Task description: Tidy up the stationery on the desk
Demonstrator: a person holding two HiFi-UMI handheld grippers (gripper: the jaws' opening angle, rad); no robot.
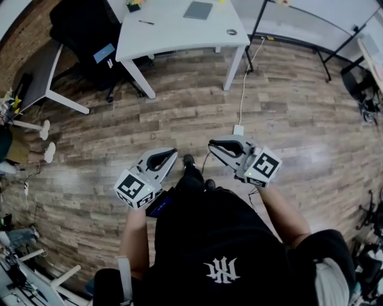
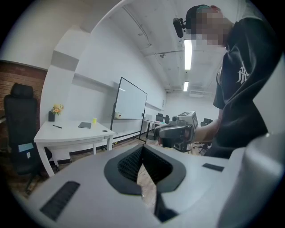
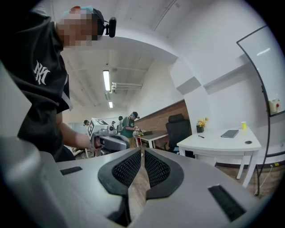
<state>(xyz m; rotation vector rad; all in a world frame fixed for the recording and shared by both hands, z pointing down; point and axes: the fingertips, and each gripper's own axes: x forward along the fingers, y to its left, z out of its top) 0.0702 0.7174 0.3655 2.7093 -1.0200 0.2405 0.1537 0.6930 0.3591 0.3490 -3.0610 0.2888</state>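
Stationery untouched: a thin black pen (image 1: 146, 22), a flat grey notebook (image 1: 198, 10) and a small dark round item (image 1: 231, 31), too small to identify, lie well apart on the white rectangular desk surface (image 1: 173, 36). The pen is toward the left end, the notebook toward the back, the round item near the front right corner. A small yellow cup (image 2: 94, 120) and a dark pot of flowers (image 2: 54, 113) stand along the back edge. Nothing looks gathered or stacked. Judgement: tidying not yet begun, all of it left. The person stands on the brown wooden plank floor (image 1: 179, 113), well apart from the surface. Left gripper (image 1: 172, 152): fingers closed together, nothing between. Right gripper (image 1: 213, 145): fingers closed tip to tip, likewise empty. Both are held in front of the body, pointing toward the desk. An approach is needed before any pick.
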